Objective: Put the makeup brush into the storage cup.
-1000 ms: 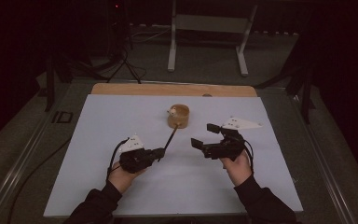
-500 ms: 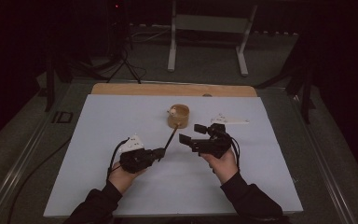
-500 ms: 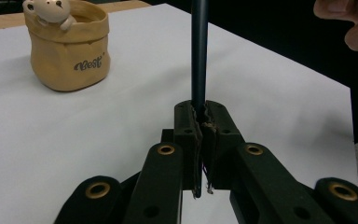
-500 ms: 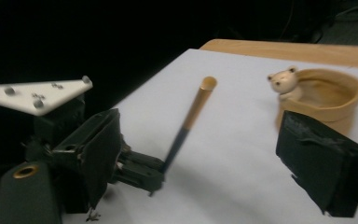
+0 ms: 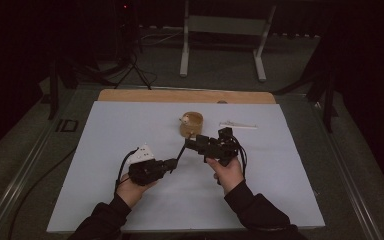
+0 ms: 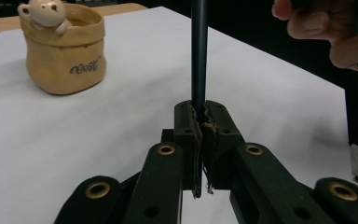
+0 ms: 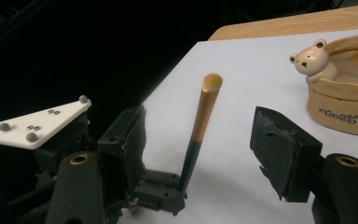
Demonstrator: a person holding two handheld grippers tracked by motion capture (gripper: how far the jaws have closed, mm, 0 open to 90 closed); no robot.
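A dark room surrounds a table covered by a white sheet (image 5: 130, 200), with a strip of wooden board (image 5: 185, 96) showing along its far edge. The left gripper (image 5: 172, 163) is clamped tight on the dark lower end of a slim stick (image 7: 200, 130) whose upper part is gold, holding it upright and slanted toward the middle of the sheet. The right gripper (image 5: 192, 145) has come alongside, and in its own view the stick's gold part stands between its two jaws; they have just been closing but the pads do not yet touch the stick. A tan pot with a small bear on its rim (image 5: 191, 124) sits just beyond, and a thin white object (image 5: 237, 125) lies farther right. This looks like a hand-over from left to right: the right jaws need to finish closing squarely on the gold shaft before the left lets go.
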